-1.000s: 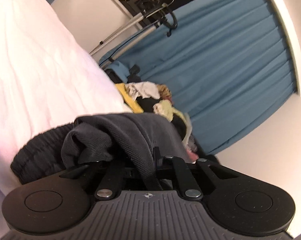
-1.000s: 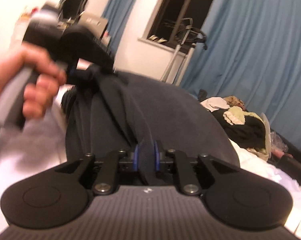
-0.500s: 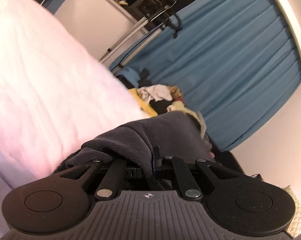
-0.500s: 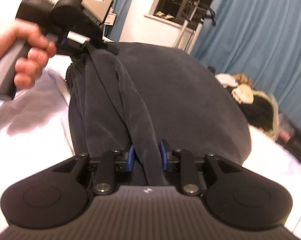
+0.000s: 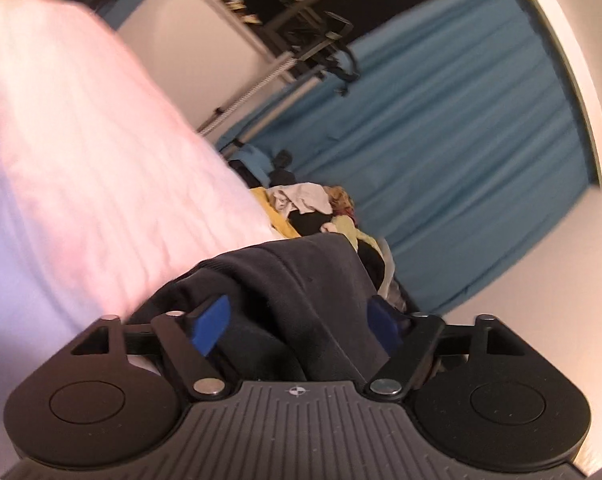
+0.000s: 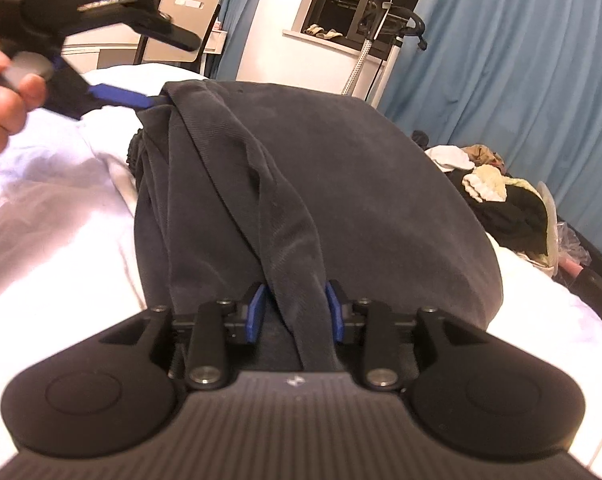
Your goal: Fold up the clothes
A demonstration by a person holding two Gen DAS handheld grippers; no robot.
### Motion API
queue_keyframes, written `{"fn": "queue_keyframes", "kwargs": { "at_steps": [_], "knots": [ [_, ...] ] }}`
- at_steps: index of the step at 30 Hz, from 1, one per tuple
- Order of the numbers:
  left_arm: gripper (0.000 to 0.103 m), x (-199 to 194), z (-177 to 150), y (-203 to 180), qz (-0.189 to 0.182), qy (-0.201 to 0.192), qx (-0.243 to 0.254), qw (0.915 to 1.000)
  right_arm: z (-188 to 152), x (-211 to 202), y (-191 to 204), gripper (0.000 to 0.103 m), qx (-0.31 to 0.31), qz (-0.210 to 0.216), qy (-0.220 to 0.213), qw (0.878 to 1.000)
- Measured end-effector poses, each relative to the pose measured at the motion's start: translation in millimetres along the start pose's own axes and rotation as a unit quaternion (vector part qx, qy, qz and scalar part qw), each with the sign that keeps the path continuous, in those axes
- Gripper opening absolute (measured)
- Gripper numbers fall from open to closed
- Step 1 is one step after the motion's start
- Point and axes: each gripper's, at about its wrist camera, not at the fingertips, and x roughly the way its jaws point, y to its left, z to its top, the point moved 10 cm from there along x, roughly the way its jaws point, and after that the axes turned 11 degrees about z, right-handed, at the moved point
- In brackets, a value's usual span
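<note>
Flanking dark garment (image 6: 341,184): laundry pile (image 6: 497,192) | blue curtain (image 6: 521,60) behind

The left gripper (image 5: 297,320) points slightly downward, its jaws opening wide, blue pads (image 5: 212,330) clear of the dark garment (image 5: 301,280) lying between them. A bare hand (image 6: 5,92) grips its handle. The right gripper (image 6: 295,312) tilts further down, jaws opening, a fold of the garment between its pads (image 6: 257,312).
</note>
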Motion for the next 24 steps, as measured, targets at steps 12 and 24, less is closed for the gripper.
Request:
{"fn": "queue_keyframes", "kwargs": {
  "at_steps": [12, 24],
  "knots": [
    [0.092, 34, -21, 59, 0.029, 0.077, -0.134, 0.9876, 1, -5, 4, 0.047, -0.012, -0.002, -0.005, 1.000],
    [0.103, 54, -25, 58, 0.025, 0.073, -0.124, 0.9893, 8, 0, 12, 0.059, -0.009, 0.006, -0.023, 1.000]
  ]
}}
